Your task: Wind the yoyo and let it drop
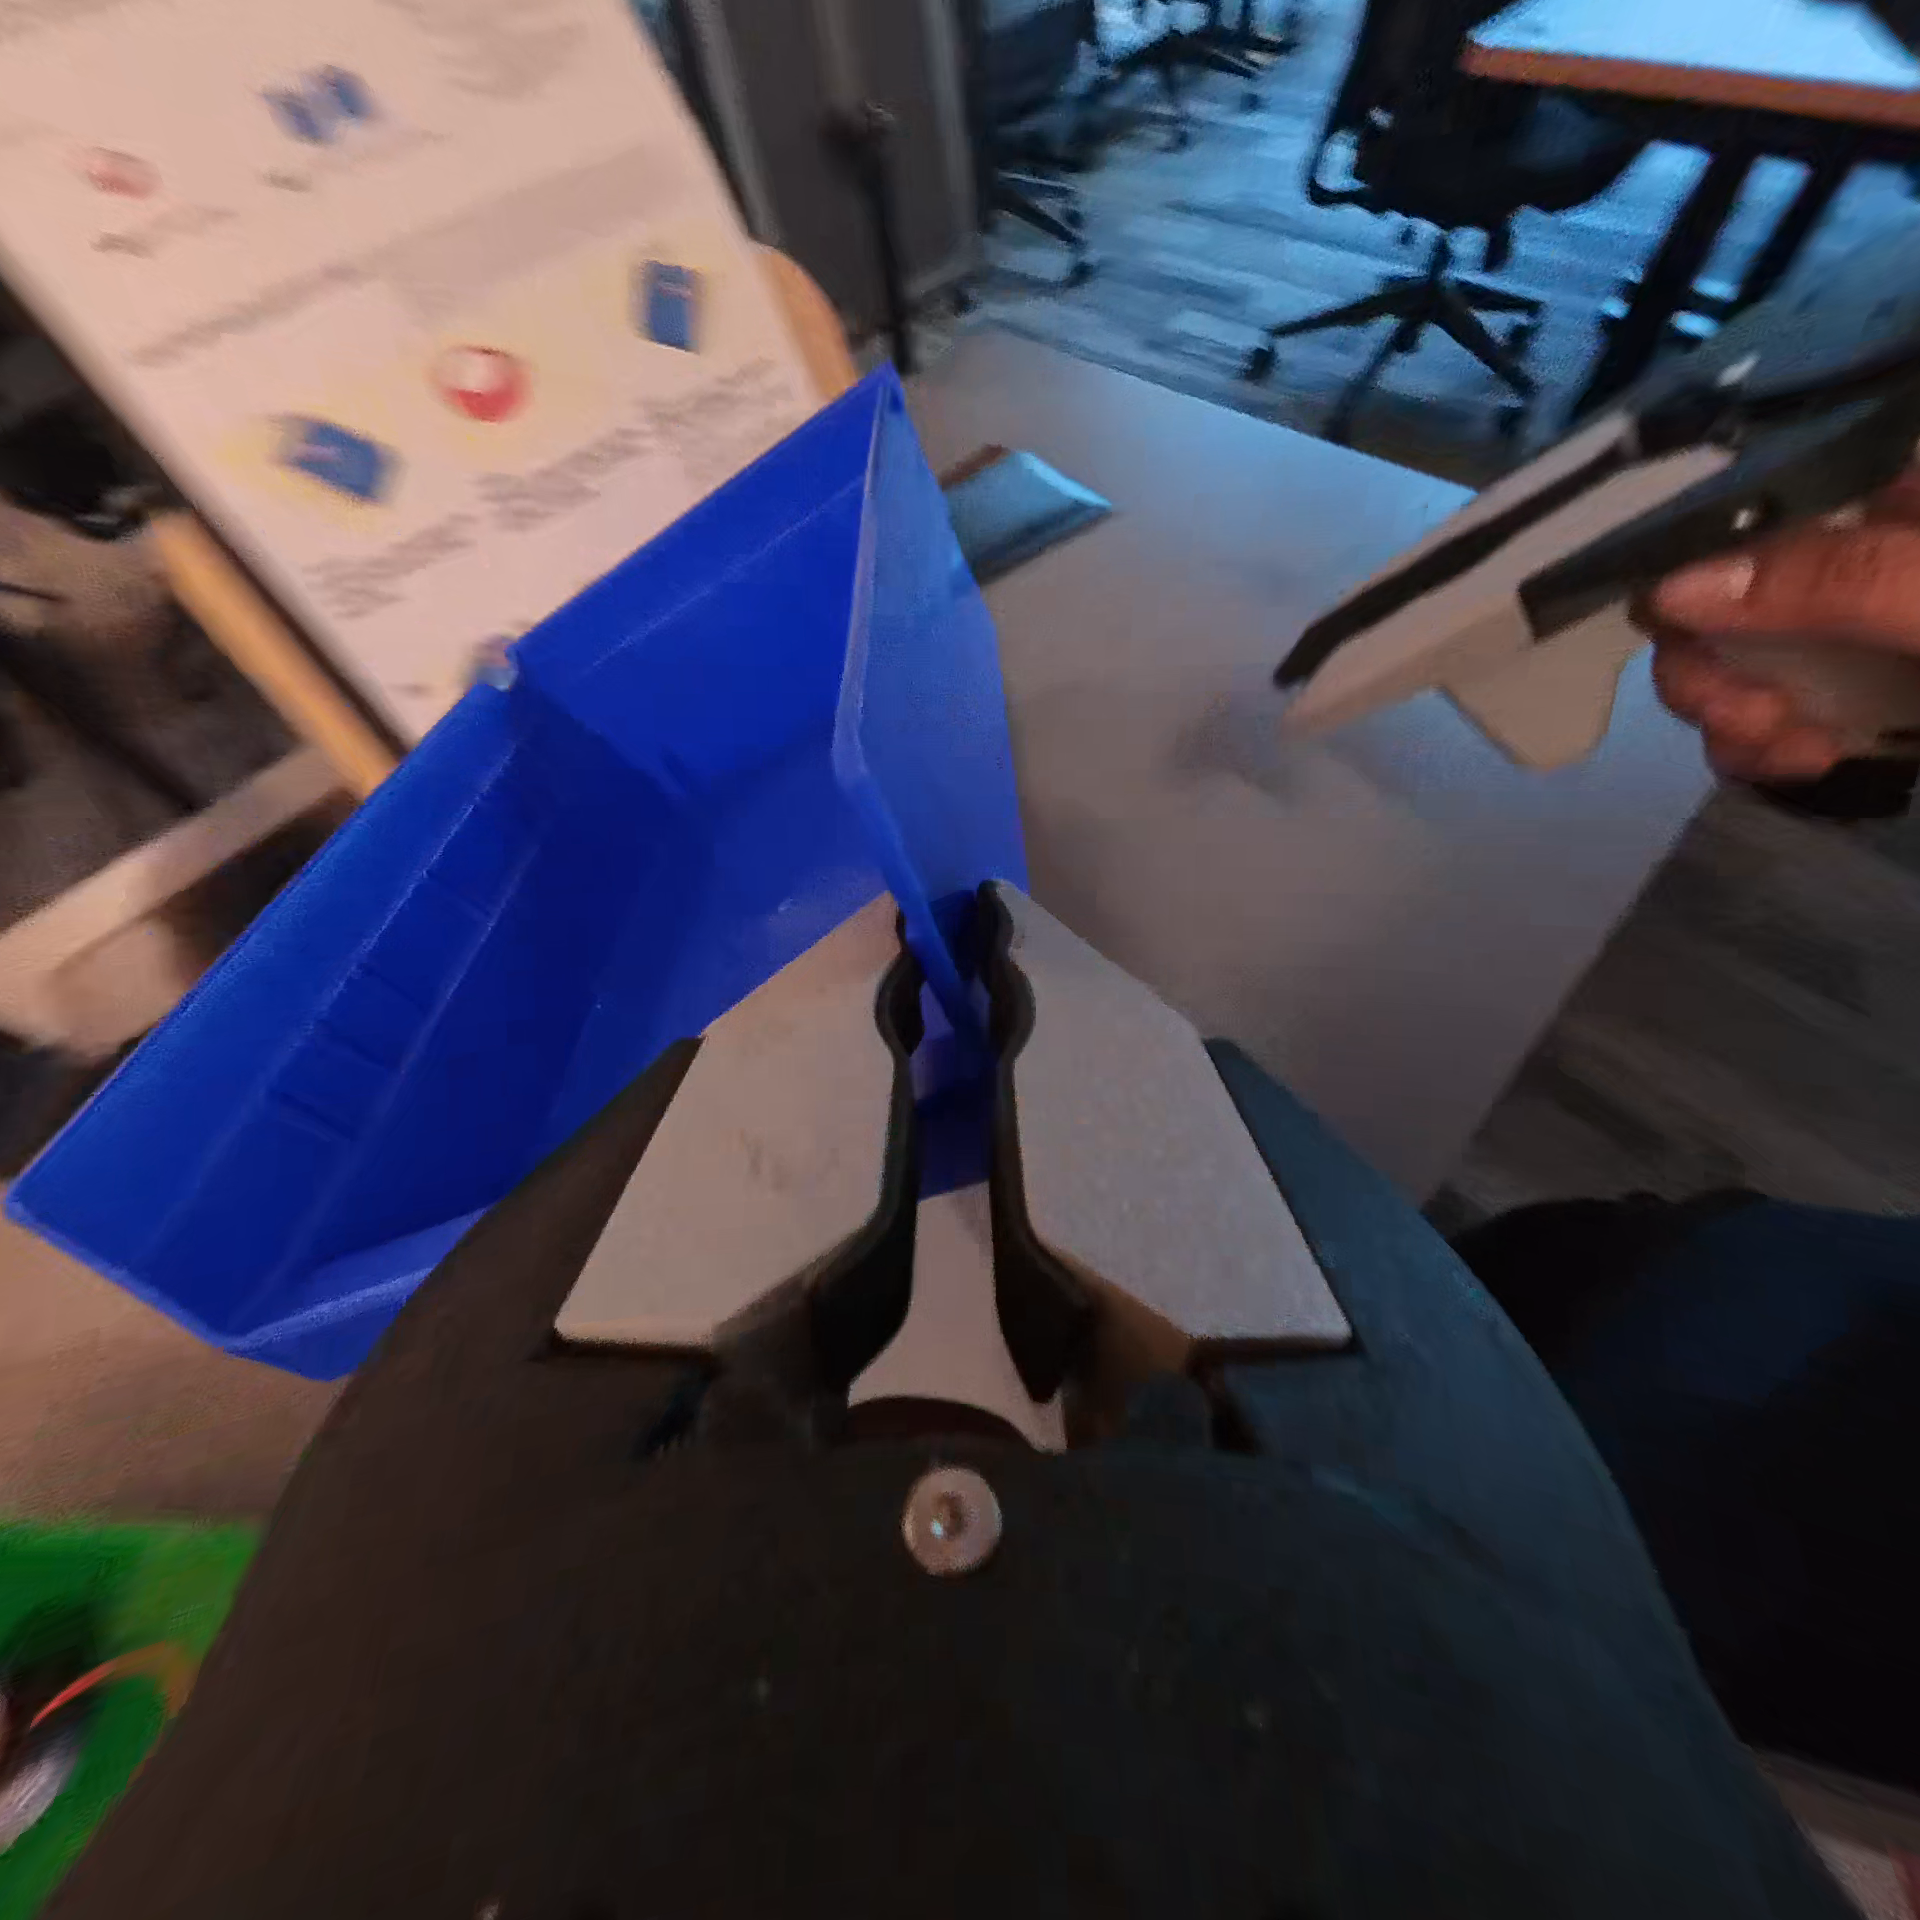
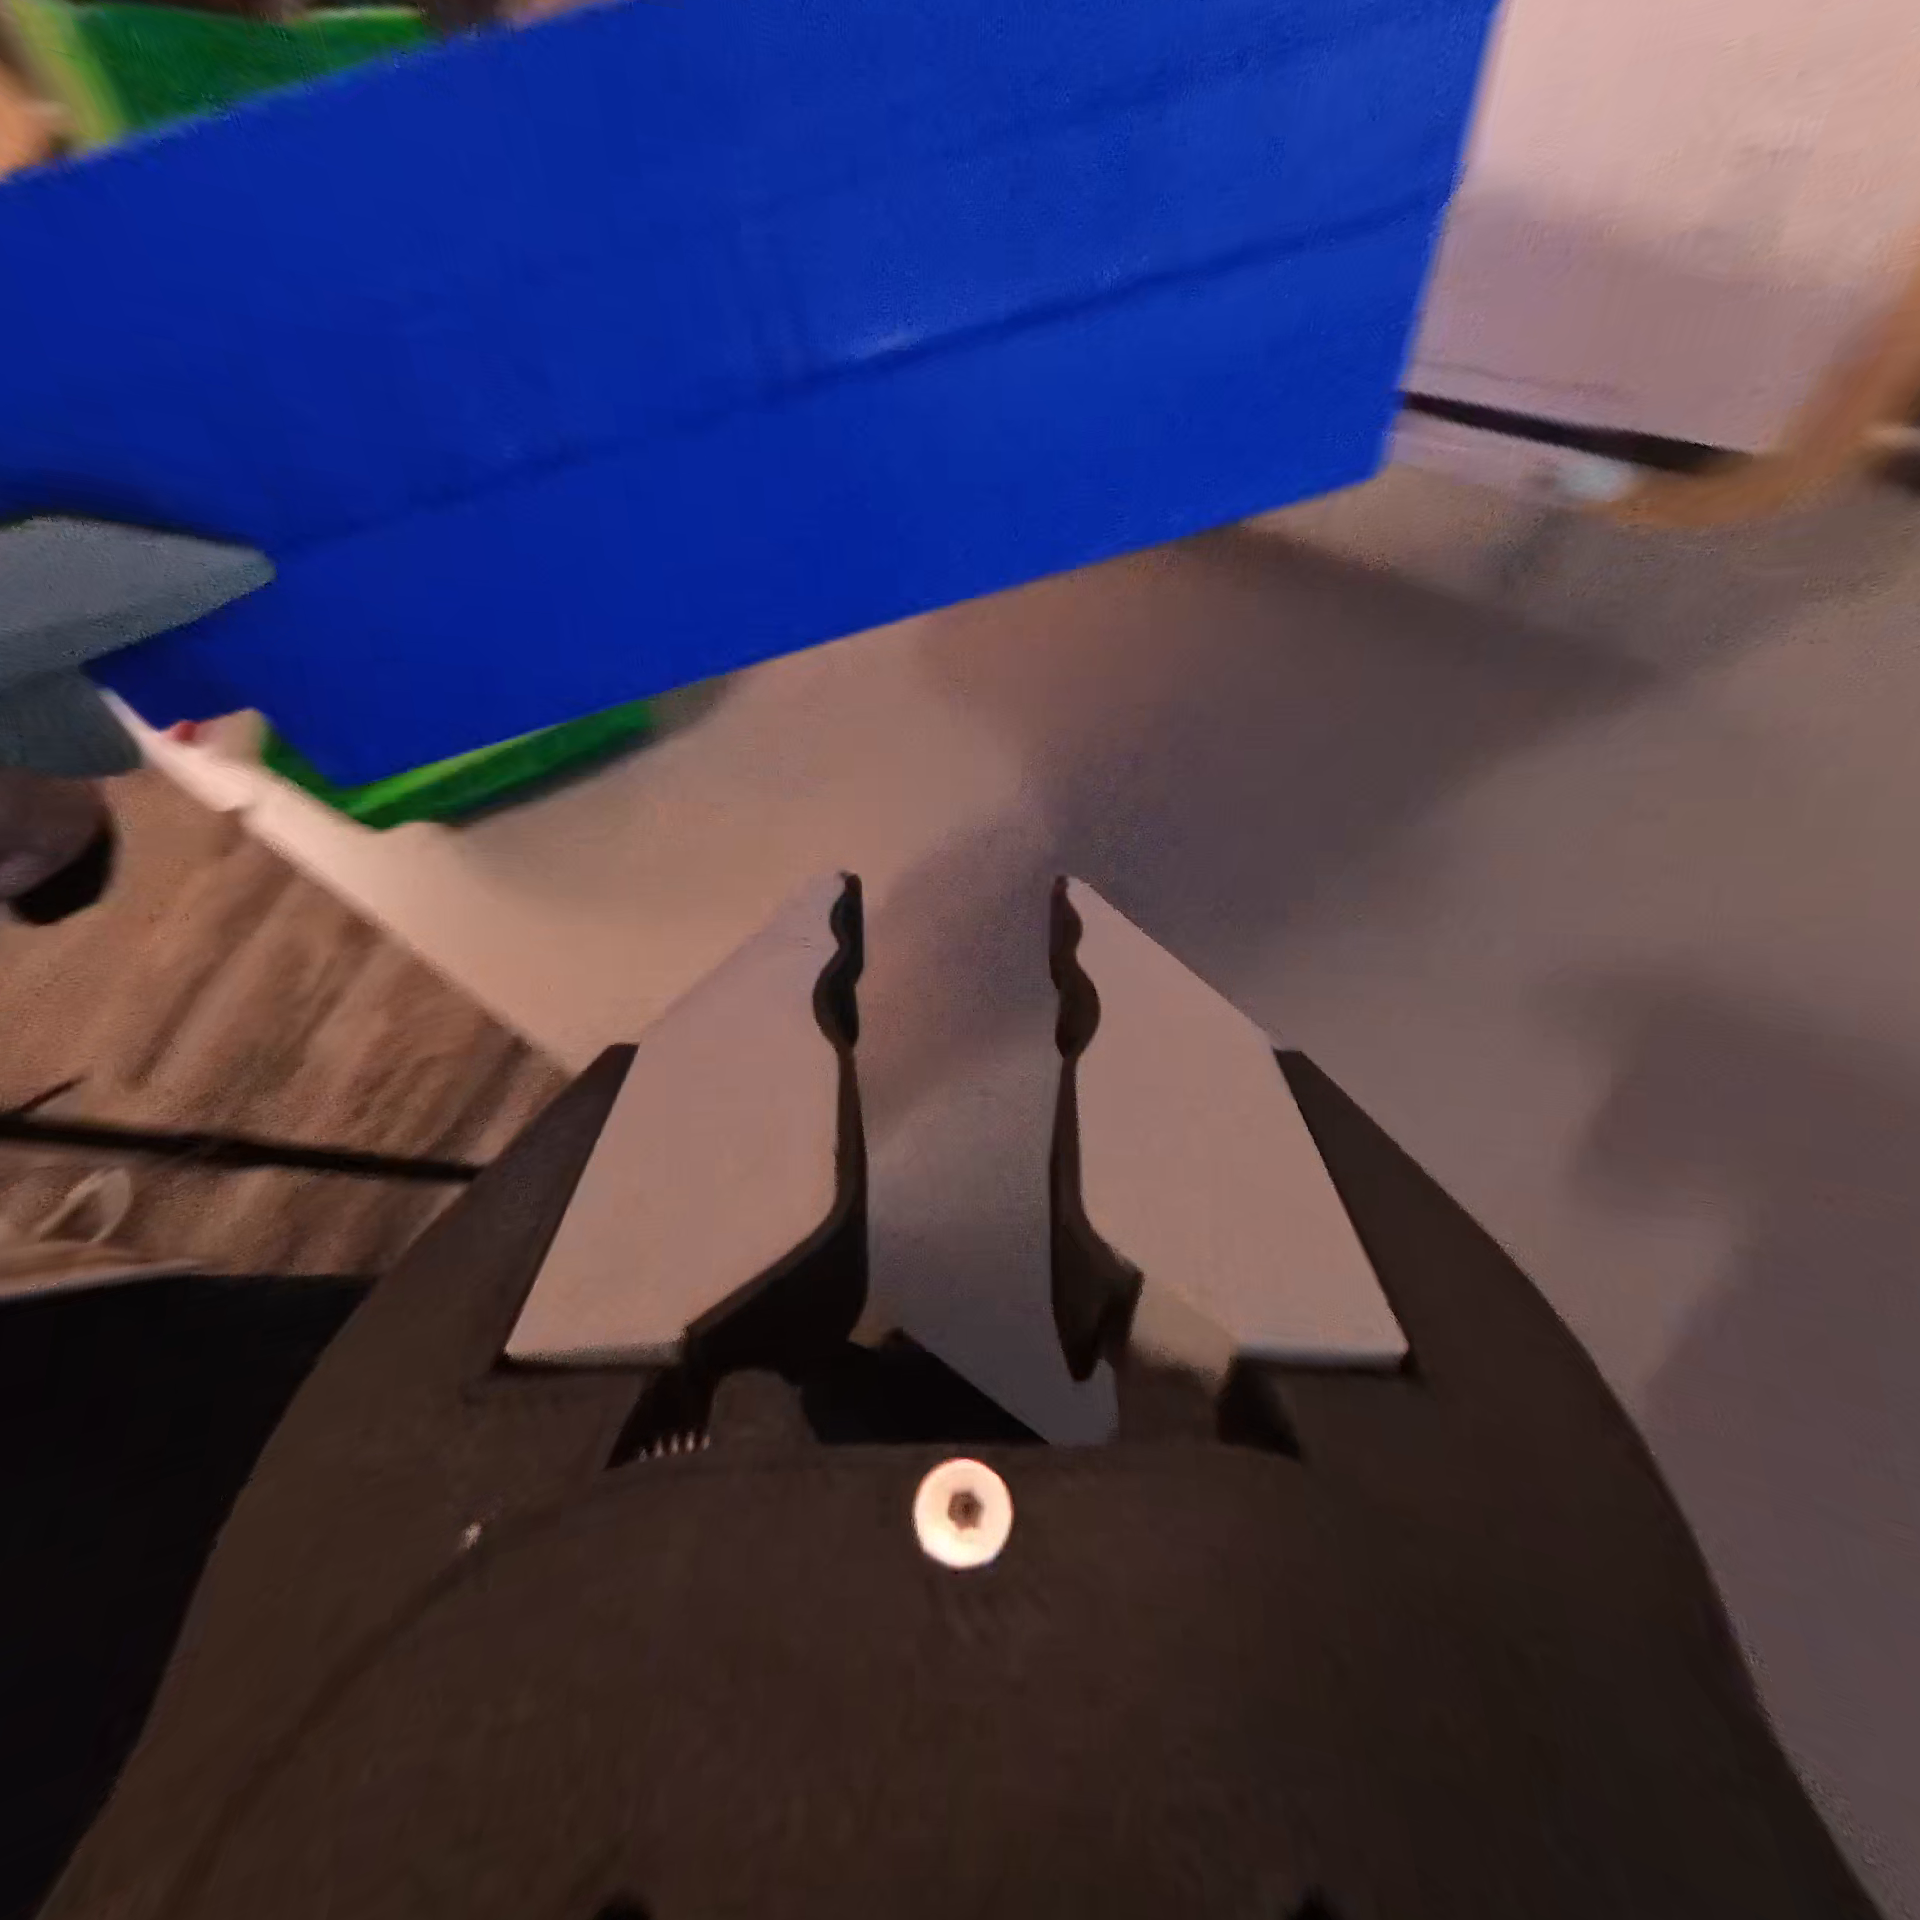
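left wrist view: the left gripper pinches the thin wall of a blue bin, lifted and tilted, its long axis running lower left to upper right. a blurred poster behind bears print too smeared to read. the right gripper hangs parted, bare, over the table. no yoyo can be made out.

Your pale grey tabletop ahead; black swivel office chairs on dim bluish floor; wood-edged desk far right; white poster board left.
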Demonstrator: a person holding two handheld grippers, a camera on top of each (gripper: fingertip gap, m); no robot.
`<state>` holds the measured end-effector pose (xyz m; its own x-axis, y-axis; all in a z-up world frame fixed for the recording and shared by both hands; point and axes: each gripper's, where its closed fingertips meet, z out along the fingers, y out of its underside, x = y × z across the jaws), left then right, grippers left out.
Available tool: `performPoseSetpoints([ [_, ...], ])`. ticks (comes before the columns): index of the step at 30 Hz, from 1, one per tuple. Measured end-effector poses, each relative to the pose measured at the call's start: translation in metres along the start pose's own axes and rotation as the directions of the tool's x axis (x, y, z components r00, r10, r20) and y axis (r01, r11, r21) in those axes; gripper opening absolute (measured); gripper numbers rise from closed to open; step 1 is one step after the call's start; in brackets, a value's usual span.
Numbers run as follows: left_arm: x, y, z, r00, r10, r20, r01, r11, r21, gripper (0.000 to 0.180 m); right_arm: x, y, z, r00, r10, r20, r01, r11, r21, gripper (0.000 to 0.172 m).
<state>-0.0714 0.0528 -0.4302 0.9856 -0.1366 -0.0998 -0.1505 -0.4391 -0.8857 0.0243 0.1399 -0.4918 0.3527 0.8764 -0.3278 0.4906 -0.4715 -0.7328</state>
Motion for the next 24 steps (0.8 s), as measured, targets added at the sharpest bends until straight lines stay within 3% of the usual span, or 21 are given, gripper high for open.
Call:
performPoseSetpoints([
  [3,0.049,0.009,0.063,0.993,0.043,-0.113,-0.051,0.997,-0.066,0.005,0.077,0.031,-0.044,0.986,0.093,-0.140,-0.091,0.996,0.022,0.034],
  [7,0.112,0.019,0.126,0.972,0.111,-0.207,-0.138,0.983,-0.120,0.006,0.124,0.052,-0.074,0.971,0.179,-0.159,-0.169,0.983,0.076,0.035],
  [9,0.138,0.018,0.150,0.956,0.213,-0.200,-0.241,0.962,-0.128,0.009,0.137,0.055,-0.078,0.974,0.176,-0.145,-0.166,0.983,0.081,0.035],
  [13,0.179,0.015,0.189,0.939,0.192,-0.284,-0.246,0.955,-0.168,0.015,0.158,0.051,-0.072,0.985,0.144,-0.100,-0.139,0.989,0.054,0.035],
  [15,0.198,0.030,0.203,0.919,0.179,-0.351,-0.281,0.922,-0.266,0.017,0.172,0.049,-0.066,0.986,0.144,-0.081,-0.141,0.989,0.038,0.036],
  [17,0.219,0.048,0.211,0.896,0.091,-0.435,-0.267,0.892,-0.364,0.019,0.182,0.049,-0.060,0.986,0.158,-0.049,-0.157,0.987,0.024,0.037],
  [19,0.245,0.056,0.209,0.838,-0.082,-0.540,-0.196,0.877,-0.438,0.021,0.189,0.050,-0.054,0.985,0.170,-0.018,-0.170,0.985,0.007,0.038],
  [21,0.256,0.047,0.206,0.787,-0.223,-0.575,-0.103,0.871,-0.480,0.027,0.191,0.047,-0.052,0.987,0.159,0.001,-0.159,0.987,0.006,0.038],
  [24,0.241,0.029,0.197,0.762,-0.329,-0.559,0.021,0.874,-0.485,0.042,0.184,0.035,-0.050,0.994,0.104,0.032,-0.104,0.994,0.017,0.038],
])
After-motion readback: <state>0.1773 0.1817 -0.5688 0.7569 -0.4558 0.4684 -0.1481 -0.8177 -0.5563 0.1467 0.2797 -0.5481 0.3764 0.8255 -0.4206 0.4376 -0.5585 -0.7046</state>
